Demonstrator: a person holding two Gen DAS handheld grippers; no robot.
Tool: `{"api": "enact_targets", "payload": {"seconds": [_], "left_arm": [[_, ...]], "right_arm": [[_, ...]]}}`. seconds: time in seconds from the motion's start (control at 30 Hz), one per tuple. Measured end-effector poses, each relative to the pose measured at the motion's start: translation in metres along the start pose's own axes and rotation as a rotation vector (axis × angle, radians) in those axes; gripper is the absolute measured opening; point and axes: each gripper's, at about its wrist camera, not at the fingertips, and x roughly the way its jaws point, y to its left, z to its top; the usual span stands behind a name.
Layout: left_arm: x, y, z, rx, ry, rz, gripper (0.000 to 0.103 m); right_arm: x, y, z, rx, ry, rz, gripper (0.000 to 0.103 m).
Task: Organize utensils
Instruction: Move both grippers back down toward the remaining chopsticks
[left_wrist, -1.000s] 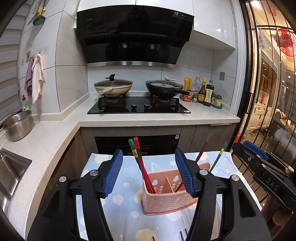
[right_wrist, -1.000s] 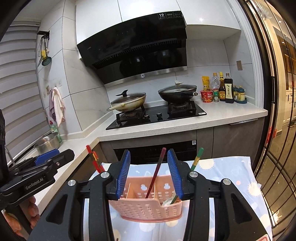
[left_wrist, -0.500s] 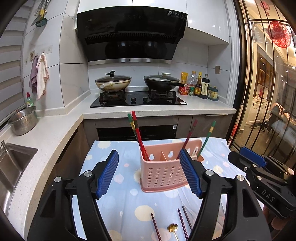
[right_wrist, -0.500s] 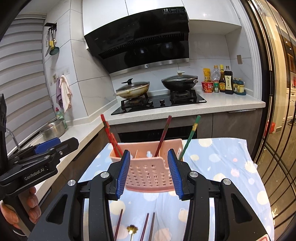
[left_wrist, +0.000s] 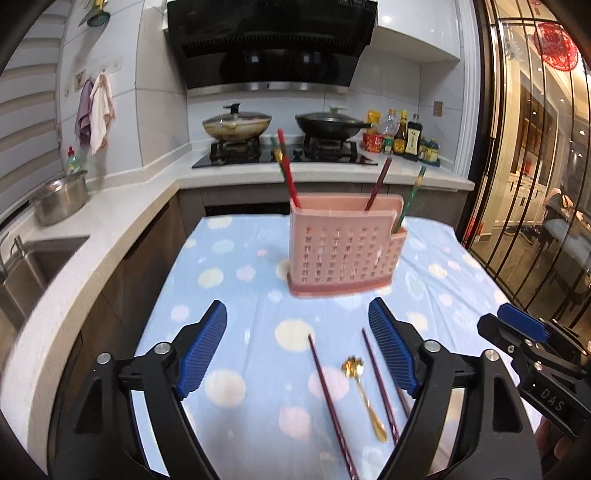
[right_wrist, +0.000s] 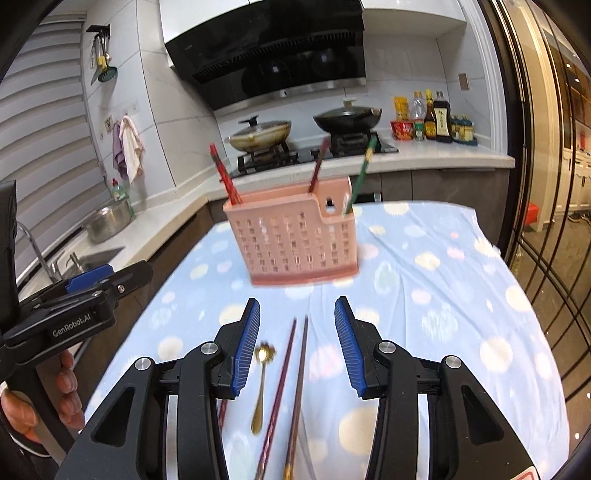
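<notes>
Chopsticks (right_wrist: 291, 384) and a little gold spoon (right_wrist: 261, 384) are lying loose on the spotted blue cloth (left_wrist: 229, 288) over the table, right in front of the pink caddy (left_wrist: 341, 245), which stands upright further back with a few red, brown and green sticks poking out of it. Left hand-held gripper (left_wrist: 297, 349) is wide apart and holding nothing; right hand-held gripper (right_wrist: 297, 345) is spread too, empty, hovering over the dark chopstick pair.

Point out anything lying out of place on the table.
A gold spoon and loose dark chopsticks lie flat on the dotted blue cloth, in front of the pink utensil holder rather than in it. Other chopsticks already stand in the holder. Nothing looks spilled or broken.
</notes>
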Motion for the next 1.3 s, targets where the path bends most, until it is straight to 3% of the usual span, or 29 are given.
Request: {"api": "enact_targets", "payload": {"seconds": [0.3,0.53,0.83,1.3], "left_arm": [[0.005,-0.006,-0.083,-0.006,0.154,-0.023,0.077],[0.011,-0.016,-0.128,0.012,0.243,-0.042,0.077],[0.020,-0.017,-0.152,0.015,0.296,-0.037,0.077],[0.019,-0.023,-0.156,0.043,0.292,-0.028,0.080]], "right_arm": [[-0.001,0.003,-0.091,-0.019,0.156,-0.030,0.041],[0.011,0.005,-0.131,-0.020,0.235,-0.034,0.041],[0.013,0.004,-0.137,-0.017,0.243,-0.042,0.040],[0.016,0.015,-0.141,-0.081,0.249,-0.081,0.040]]}}
